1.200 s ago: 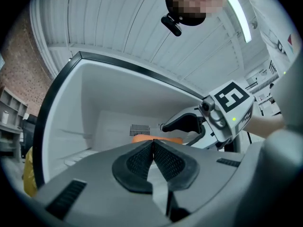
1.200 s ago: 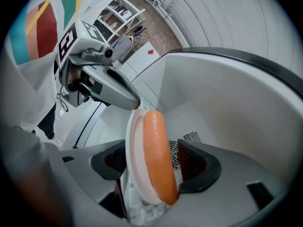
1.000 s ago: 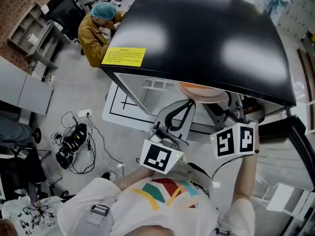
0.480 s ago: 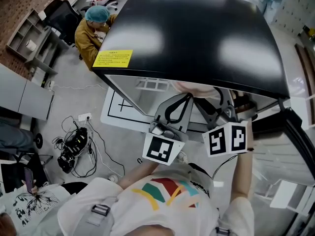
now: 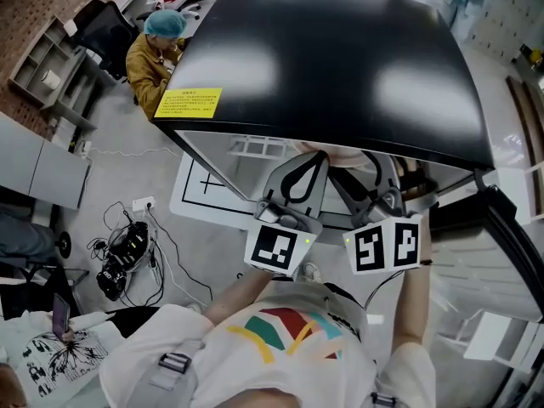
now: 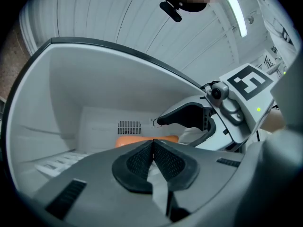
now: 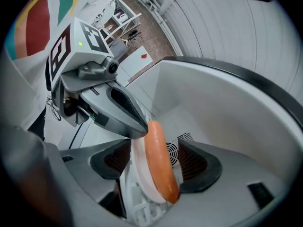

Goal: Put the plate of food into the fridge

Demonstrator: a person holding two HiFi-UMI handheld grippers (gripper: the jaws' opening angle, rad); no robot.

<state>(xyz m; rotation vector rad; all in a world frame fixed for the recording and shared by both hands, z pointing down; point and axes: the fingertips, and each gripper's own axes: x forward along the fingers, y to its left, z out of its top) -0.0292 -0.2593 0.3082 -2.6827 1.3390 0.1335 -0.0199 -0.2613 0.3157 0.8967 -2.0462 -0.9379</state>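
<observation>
**A:** So where's the plate (image 7: 138, 174) at?

**B:** Inside the open fridge (image 5: 340, 58), under its black top. There's a sausage (image 7: 158, 160) on it, and the right claw (image 7: 156, 145) is clamped on the plate.

**A:** And the left claw (image 6: 153, 143)?

**B:** Pressed together, nothing in it. In the right gripper view its tip sits at about 11 o'clock from the sausage.
</observation>
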